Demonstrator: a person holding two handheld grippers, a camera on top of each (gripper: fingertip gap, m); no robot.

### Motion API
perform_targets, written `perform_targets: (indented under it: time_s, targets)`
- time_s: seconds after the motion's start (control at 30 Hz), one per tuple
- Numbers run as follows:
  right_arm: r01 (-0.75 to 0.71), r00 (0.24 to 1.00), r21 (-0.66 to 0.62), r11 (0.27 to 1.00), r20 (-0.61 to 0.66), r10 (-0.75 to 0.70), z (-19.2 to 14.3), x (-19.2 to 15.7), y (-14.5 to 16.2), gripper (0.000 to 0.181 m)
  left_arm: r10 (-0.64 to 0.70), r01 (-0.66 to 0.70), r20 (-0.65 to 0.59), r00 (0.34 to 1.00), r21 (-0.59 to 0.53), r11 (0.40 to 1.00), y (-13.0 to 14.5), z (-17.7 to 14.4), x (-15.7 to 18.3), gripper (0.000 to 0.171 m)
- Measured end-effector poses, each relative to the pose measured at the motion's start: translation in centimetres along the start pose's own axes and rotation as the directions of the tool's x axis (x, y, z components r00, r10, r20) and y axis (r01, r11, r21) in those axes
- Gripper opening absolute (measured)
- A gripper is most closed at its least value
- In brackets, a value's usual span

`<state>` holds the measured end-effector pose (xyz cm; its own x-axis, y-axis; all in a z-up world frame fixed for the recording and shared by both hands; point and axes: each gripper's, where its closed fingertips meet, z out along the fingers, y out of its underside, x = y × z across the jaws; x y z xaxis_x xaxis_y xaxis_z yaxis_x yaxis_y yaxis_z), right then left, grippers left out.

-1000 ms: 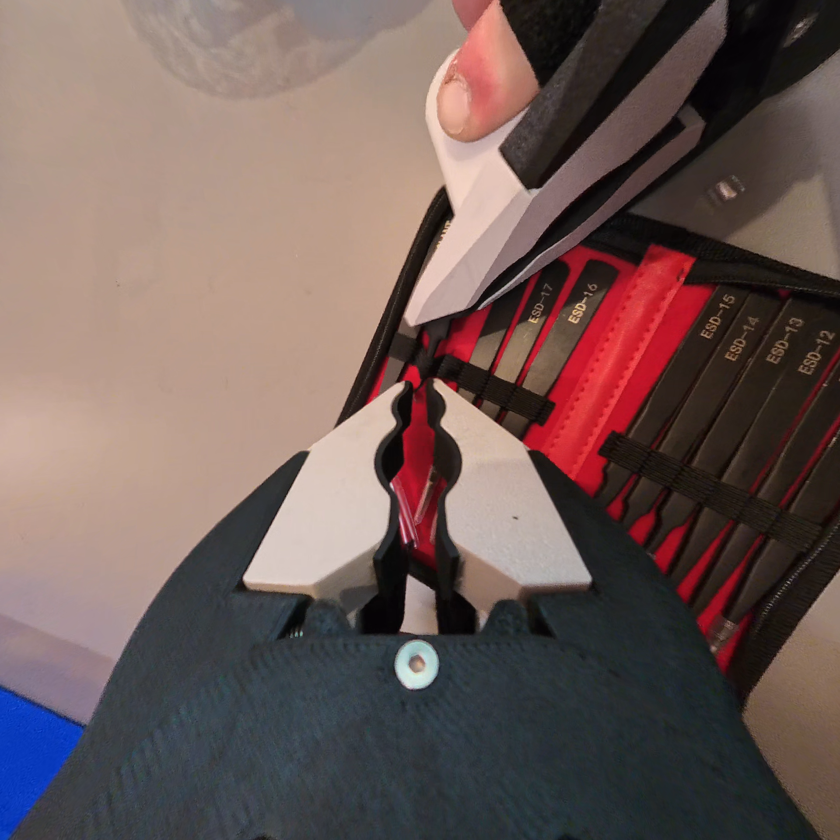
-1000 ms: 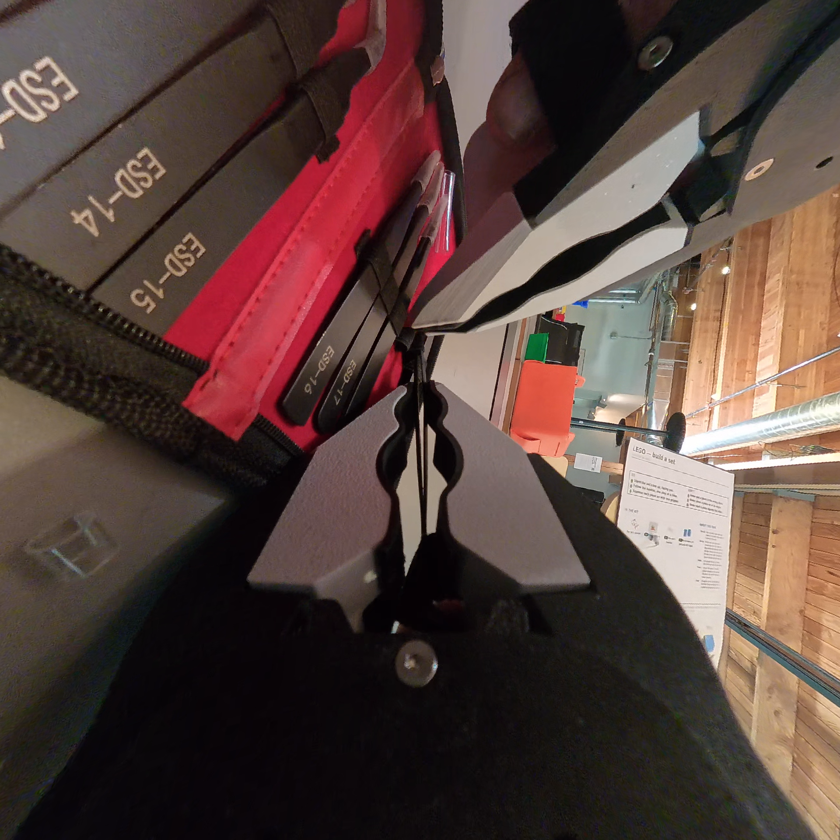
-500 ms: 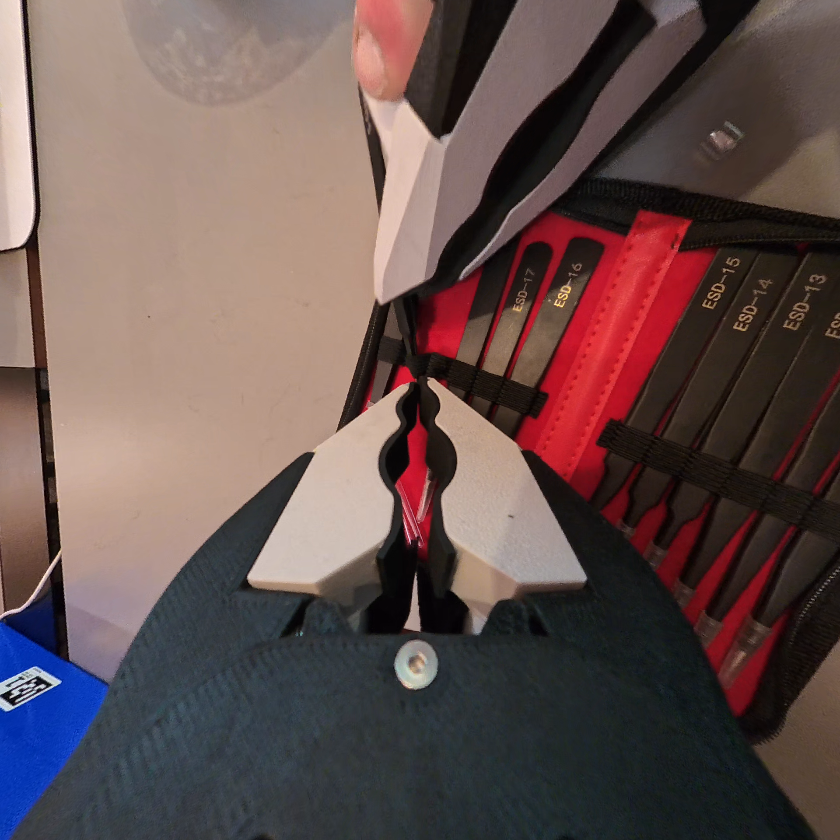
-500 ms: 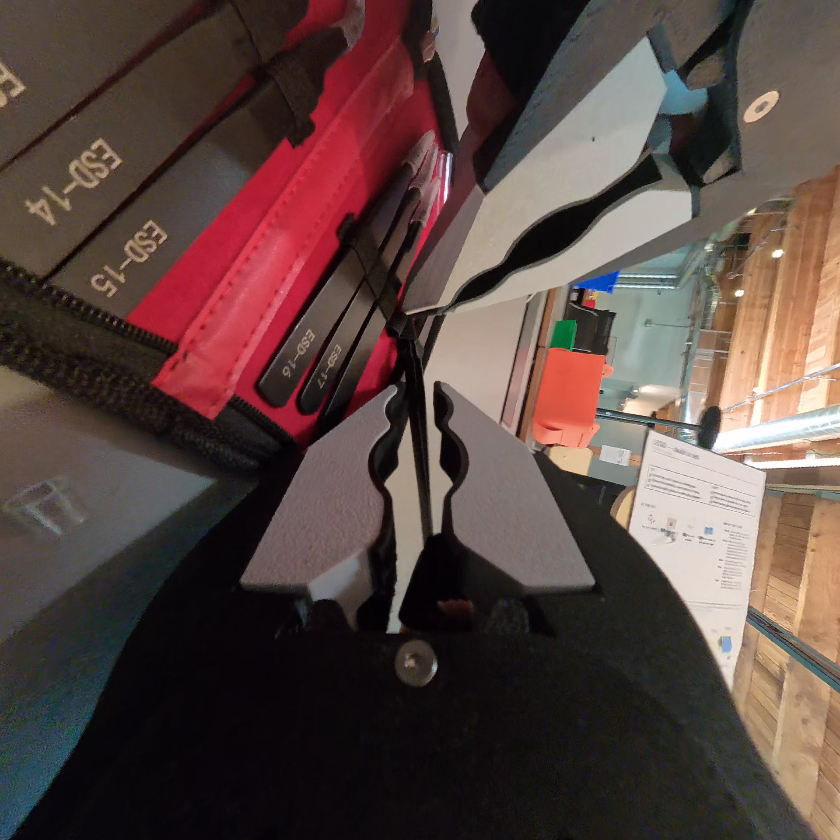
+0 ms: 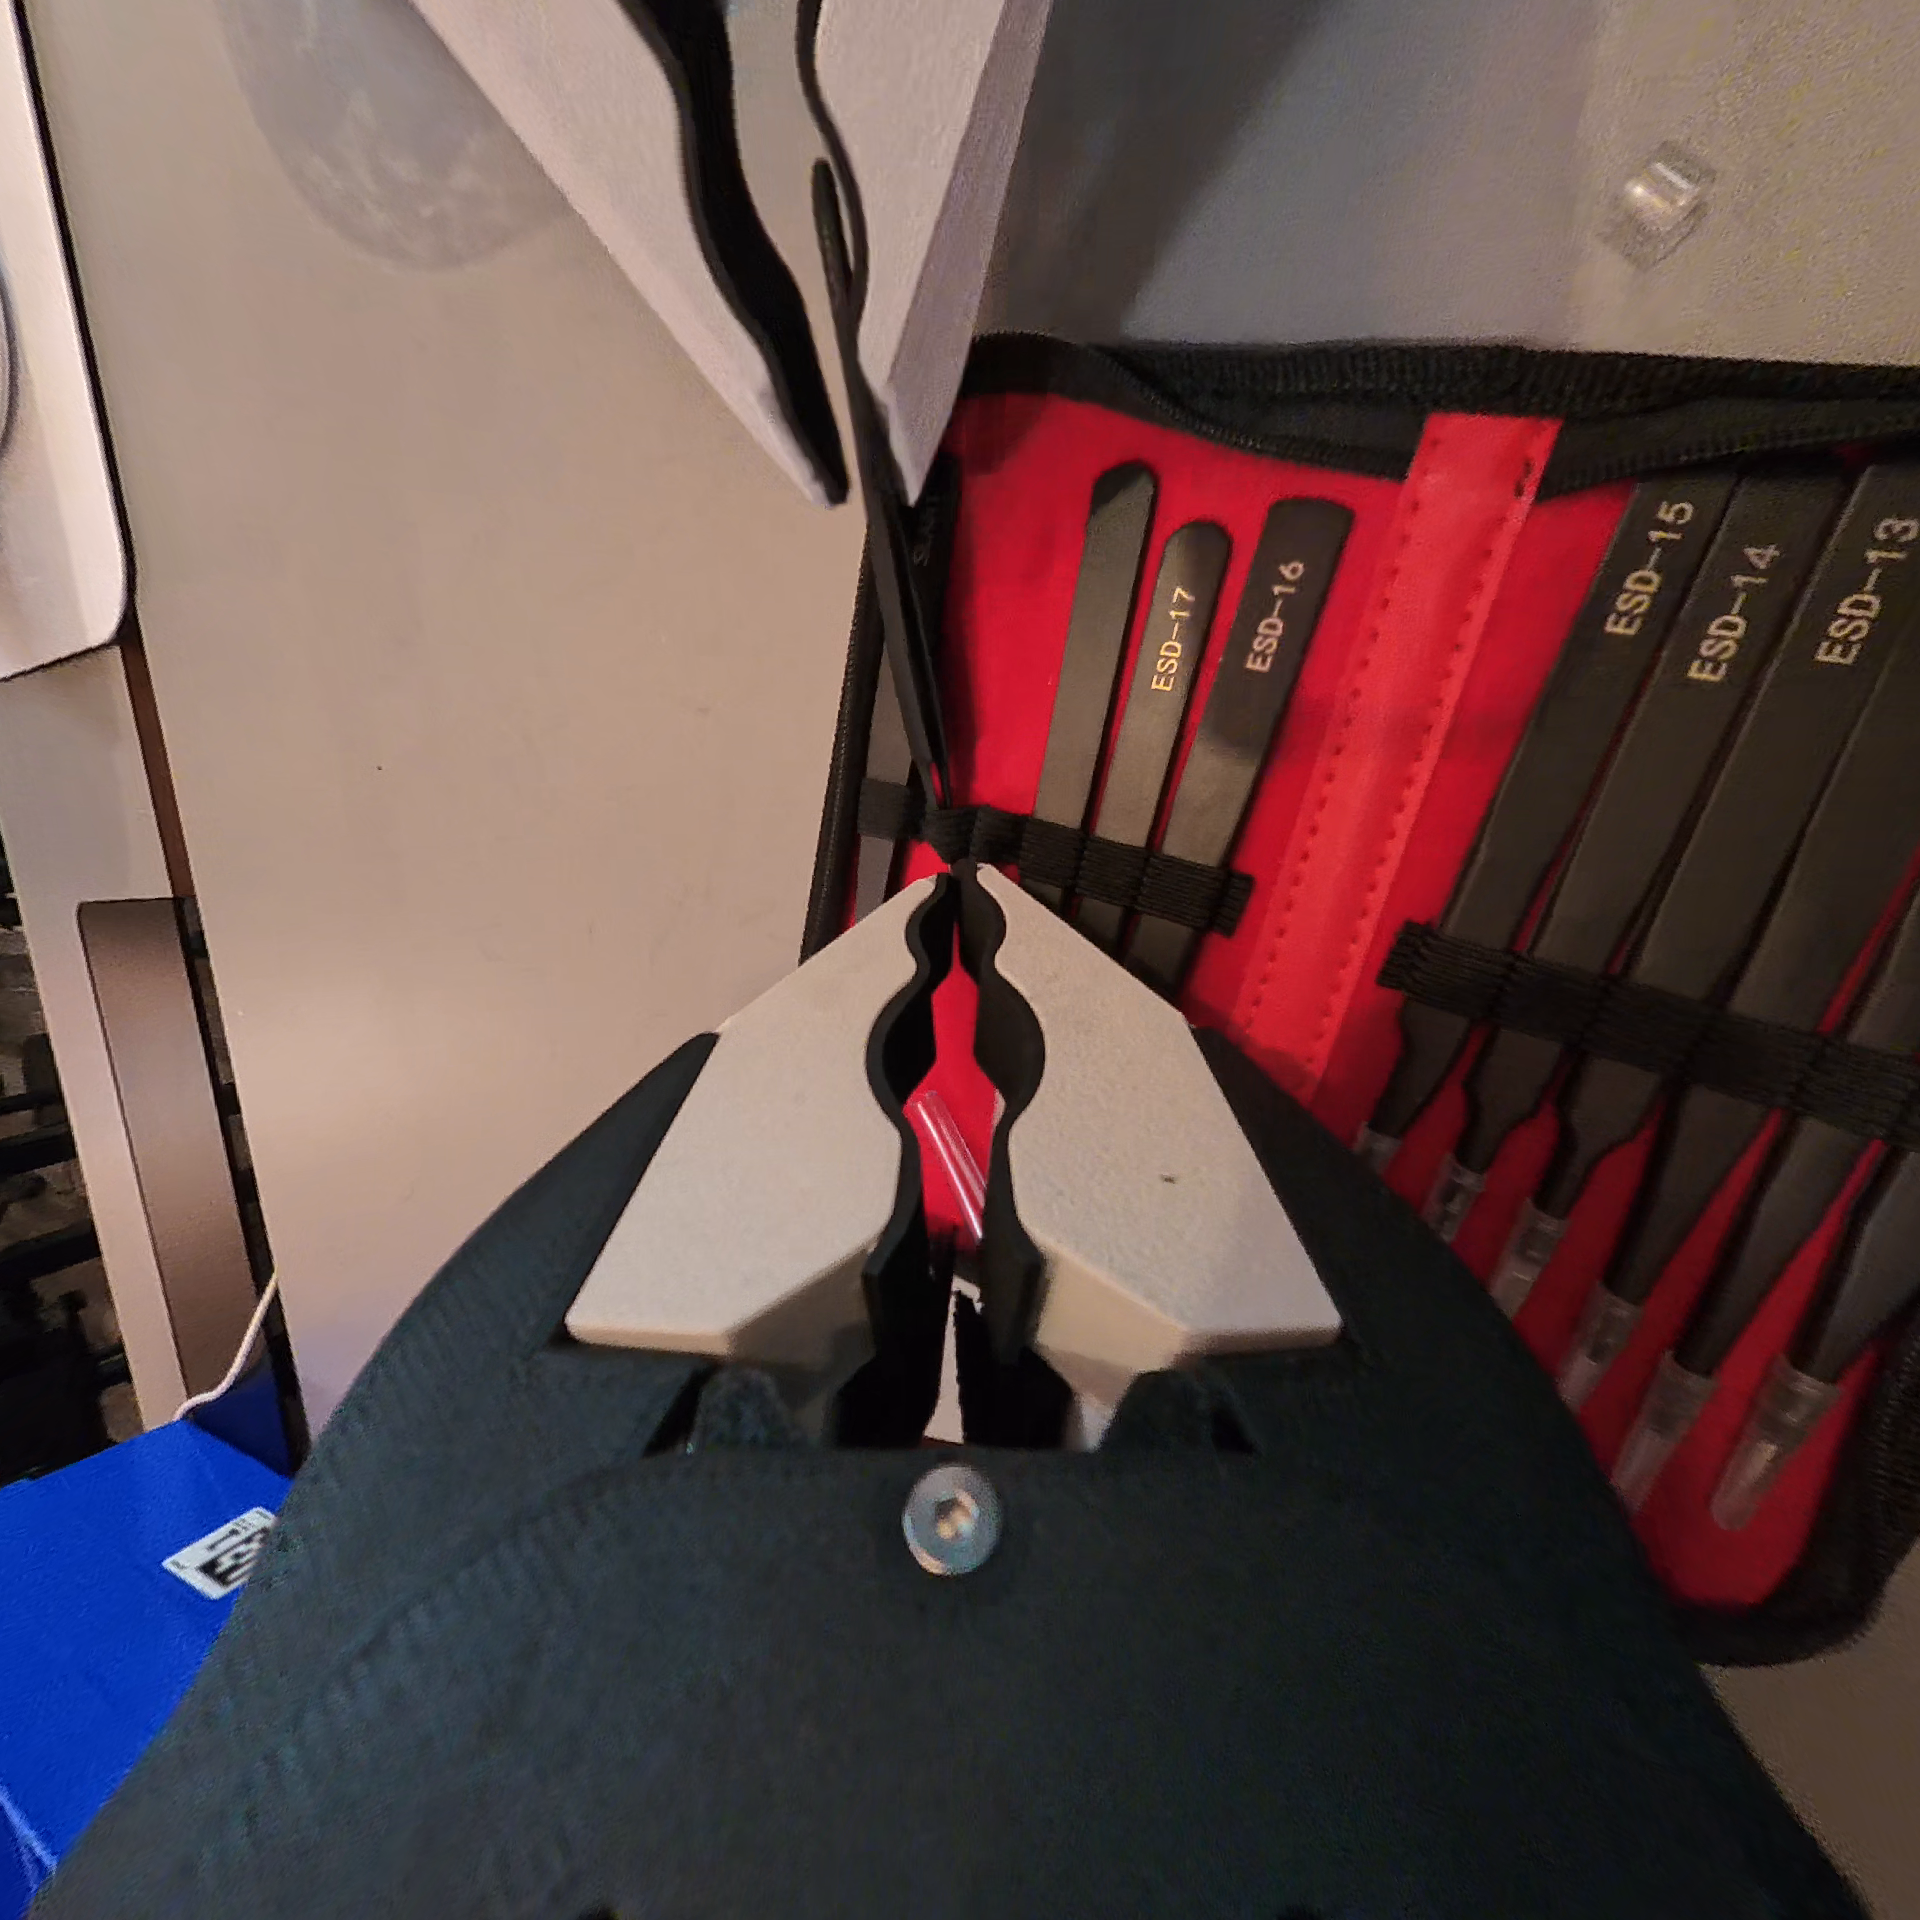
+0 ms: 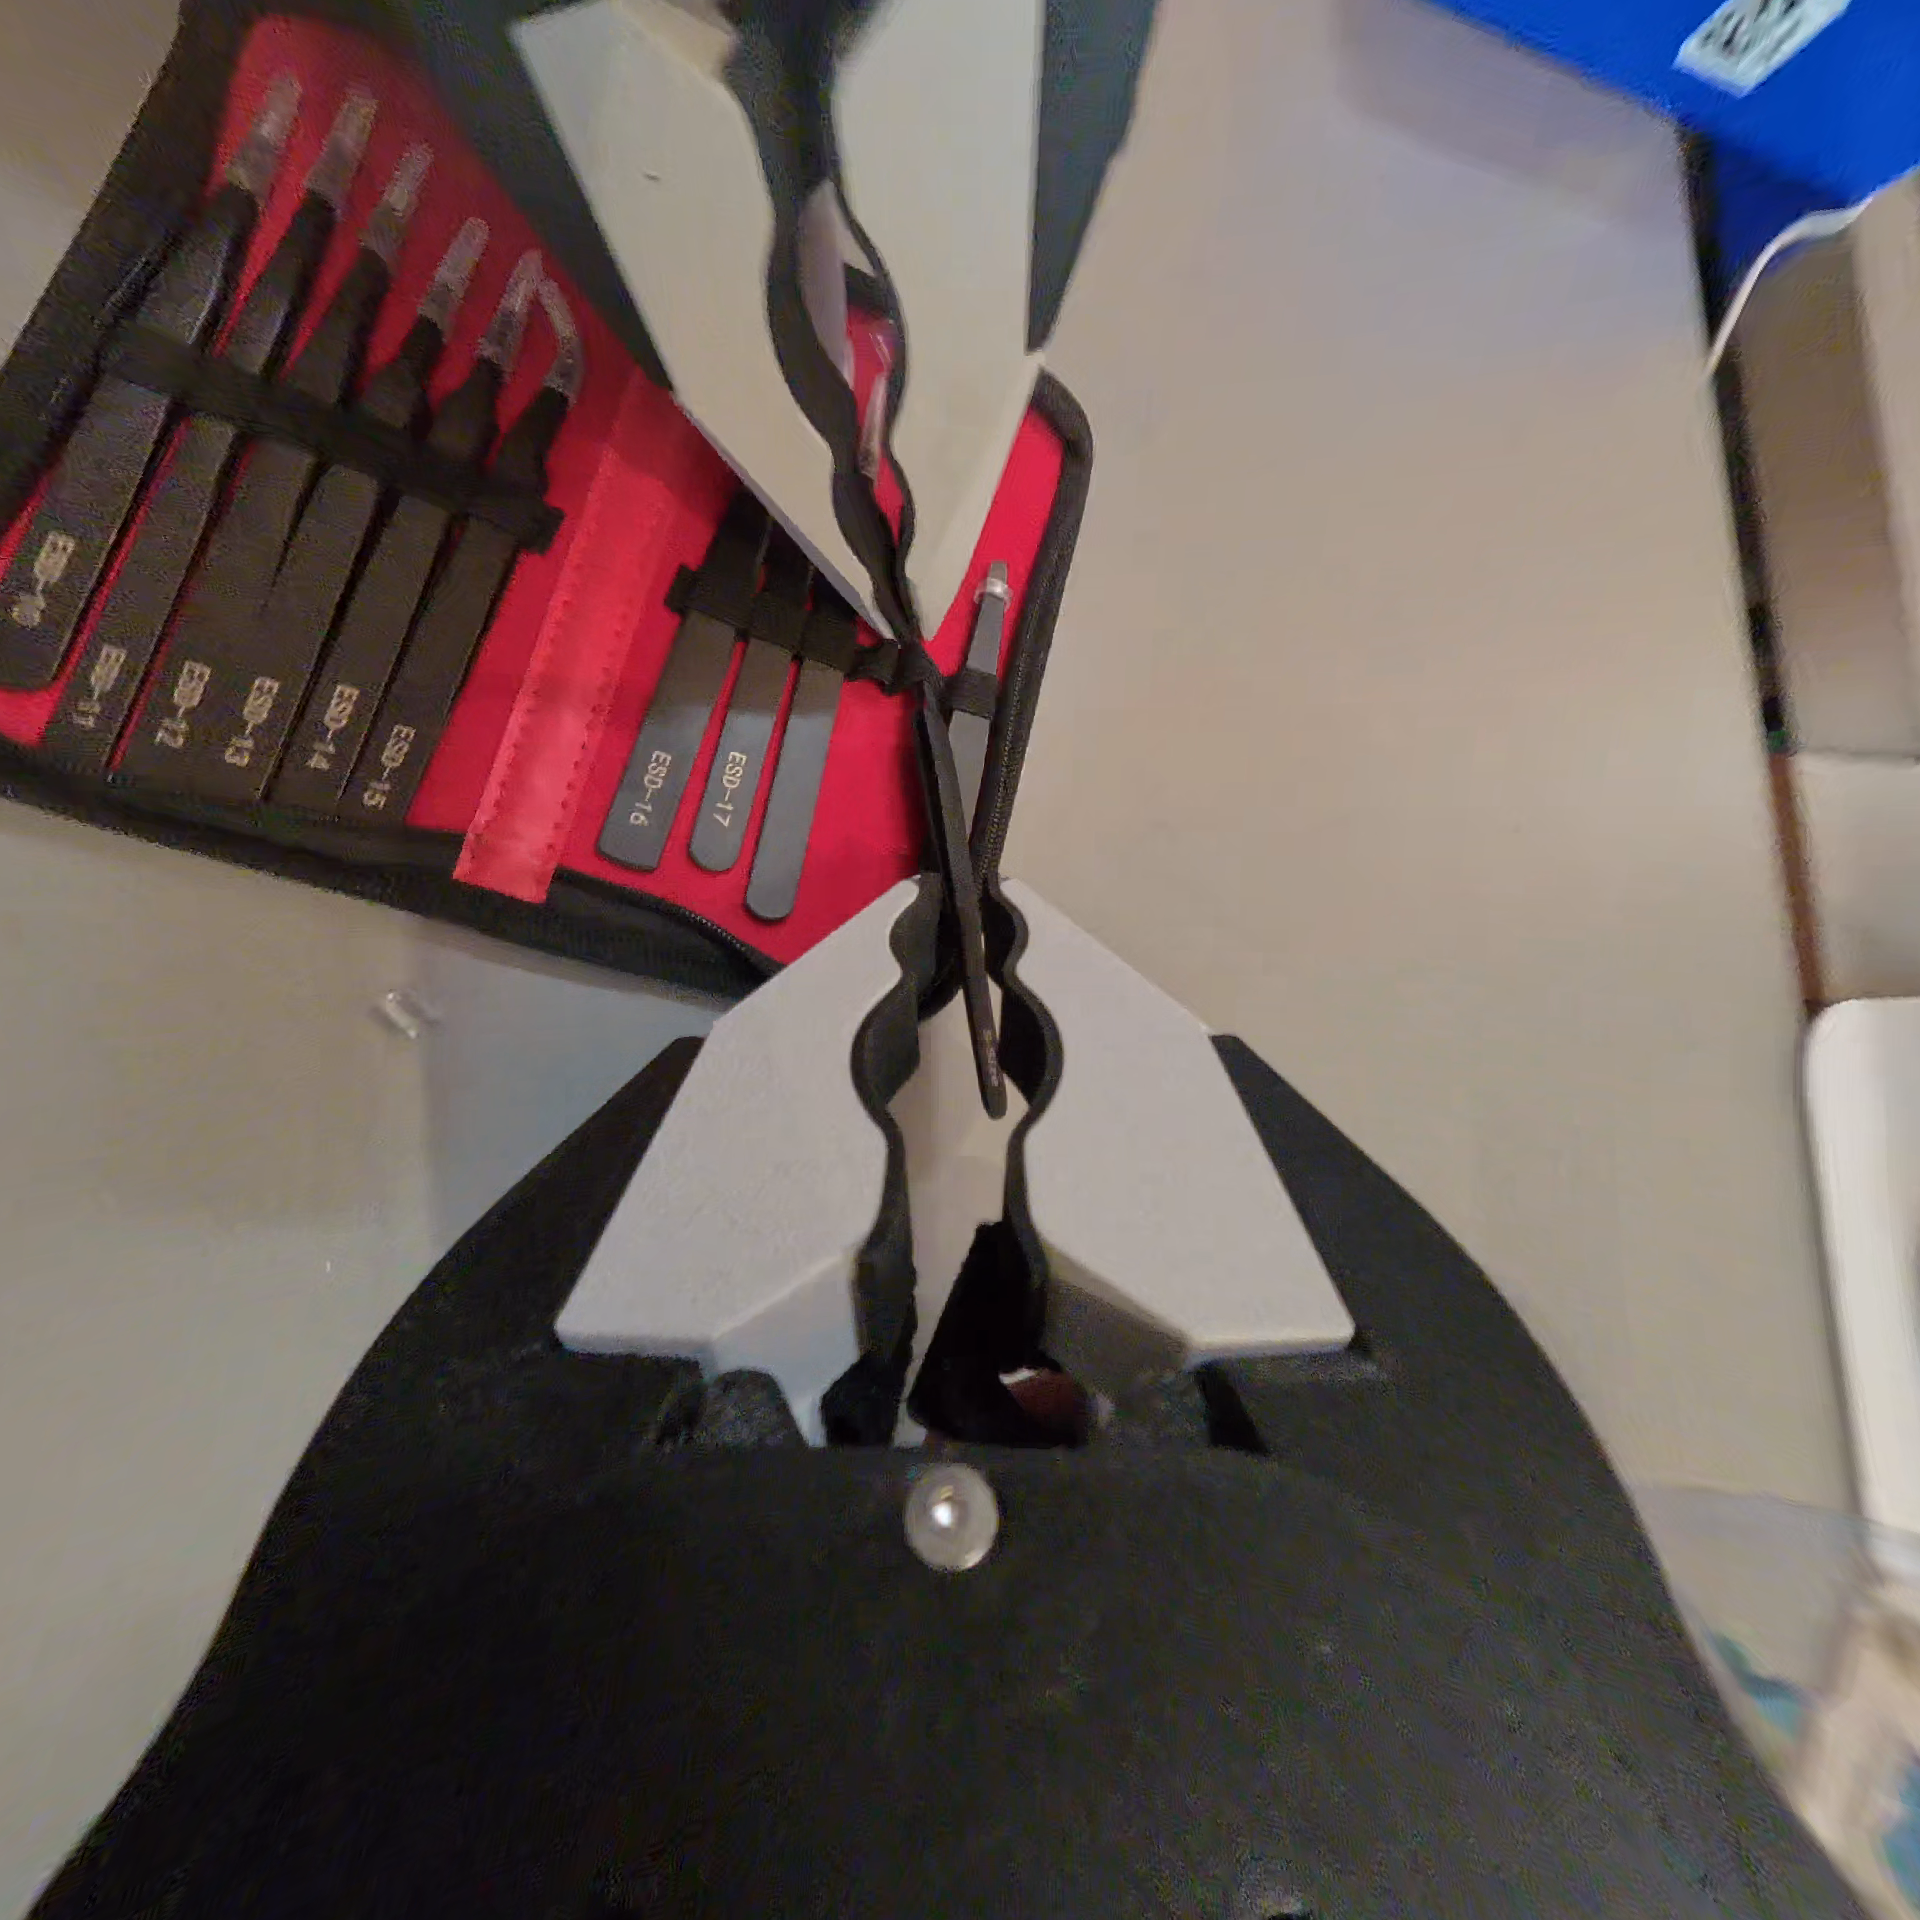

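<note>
An open black zip case with red lining [image 5: 1351, 727] lies on the grey table, also in the right wrist view [image 6: 582, 665]. Black tweezers [image 5: 1184, 644] sit in rows under elastic bands [image 5: 1101, 852]. My left gripper [image 5: 956, 883] is shut, its tips pinching the elastic band at the case's end slot. In the right wrist view it comes in from above [image 6: 902, 634]. My right gripper [image 6: 961, 883] is shut on the rear end of one black pair of tweezers [image 6: 982, 997]. Its point reaches to the band by the left tips. The right gripper also shows in the left wrist view [image 5: 862, 488].
A small clear cap [image 5: 1657, 197] lies loose on the table beyond the case, also in the right wrist view [image 6: 400, 1013]. A blue box [image 5: 94, 1621] sits off the table edge. White boxes [image 6: 1860, 1247] and a clear plastic item [image 6: 1766, 1662] stand to the right. Spacing between my two grippers at the tips: around 7 centimetres.
The right gripper has swung round and backed away from the band with the tweezers, so more of their length shows. The left gripper stays pinched at the band.
</note>
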<state>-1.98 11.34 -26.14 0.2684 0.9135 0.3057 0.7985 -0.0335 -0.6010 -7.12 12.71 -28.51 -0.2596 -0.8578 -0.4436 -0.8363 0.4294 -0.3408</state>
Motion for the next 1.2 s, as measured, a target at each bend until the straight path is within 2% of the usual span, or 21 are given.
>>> perform_targets:
  time_s: [0.23, 0.37, 0.53, 0.7, 0.77, 0.83, 0.87, 0.9, 0.97, 1.0, 1.03, 1.13, 1.2]
  targets:
    - [-0.157, 0.977, 0.003, 0.988, 0.149, 0.155, 0.9, -1.2, 0.4, 0.0, 0.022, -0.022, 0.022, 1.0, 0.011, 1.0, 0.2, 0.0, -0.2, 0.0]
    - [-0.149, 0.976, -0.03, 0.988, 0.153, 0.152, 1.1, -1.6, 0.2, 0.0, 0.012, -0.013, 0.029, 0.999, 0.012, 1.0, 0.5, 0.0, -0.5, 0.0]
    - [-0.058, 0.992, -0.109, 0.992, 0.107, 0.07, 1.6, -1.6, -0.2, 0.0, -0.002, 0.002, 0.02, 1.0, -0.001, 1.0, 1.1, -0.3, -0.6, 0.0]
    - [-0.113, 0.972, -0.163, 0.98, 0.188, 0.143, 1.8, -1.6, -0.5, 0.0, -0.059, 0.059, -0.009, 0.998, 0.005, 0.998, 1.5, -0.6, -0.5, 0.0]
    - [-0.106, 0.97, -0.152, 0.983, 0.202, 0.136, 1.9, -1.6, -0.5, 0.0, -0.136, 0.136, -0.011, 0.991, 0.016, 0.991, 1.8, -1.3, -1.0, 0.002]
    - [-0.074, 0.977, -0.159, 0.984, 0.186, 0.104, 1.9, -1.6, -0.5, 0.0, -0.225, 0.227, -0.042, 0.973, 0.054, 0.972, 1.9, -2.4, -1.3, 0.015]
    - [-0.039, 0.983, -0.166, 0.985, 0.171, 0.068, 1.9, -1.6, -0.5, 0.0, -0.286, 0.29, -0.066, 0.956, 0.057, 0.955, 2.3, -2.8, -1.4, 0.031]
    - [-0.006, 0.987, -0.178, 0.984, 0.159, 0.035, 2.0, -1.6, -0.5, 0.0, -0.352, 0.357, -0.109, 0.93, 0.038, 0.933, 2.9, -2.9, -1.0, 0.047]
    - [0.052, 0.988, -0.203, 0.978, 0.15, -0.022, 2.0, -1.6, -0.5, 0.0, -0.426, 0.429, -0.131, 0.895, -0.012, 0.903, 4.2, -2.6, -0.3, 0.06]
    - [0.078, 0.988, -0.214, 0.974, 0.148, -0.047, 2.0, -1.6, -0.5, 0.0, -0.479, 0.484, -0.162, 0.863, -0.008, 0.875, 4.1, -2.6, 0.2, 0.056]
    - [0.104, 0.987, -0.225, 0.969, 0.145, -0.072, 2.0, -1.6, -0.5, 0.0, -0.513, 0.521, -0.168, 0.842, 0.005, 0.854, 4.1, -2.6, 0.2, 0.064]
    - [0.158, 0.981, -0.252, 0.955, 0.151, -0.122, 2.0, -1.7, -0.4, 0.0, -0.61, 0.628, -0.225, 0.76, 0.012, 0.778, 4.0, -2.4, 0.9, 0.063]
    - [0.182, 0.976, -0.268, 0.946, 0.169, -0.14, 2.1, -1.7, -0.5, 0.0, -0.637, 0.661, -0.233, 0.735, 0.035, 0.75, 4.0, -2.4, 0.8, 0.064]
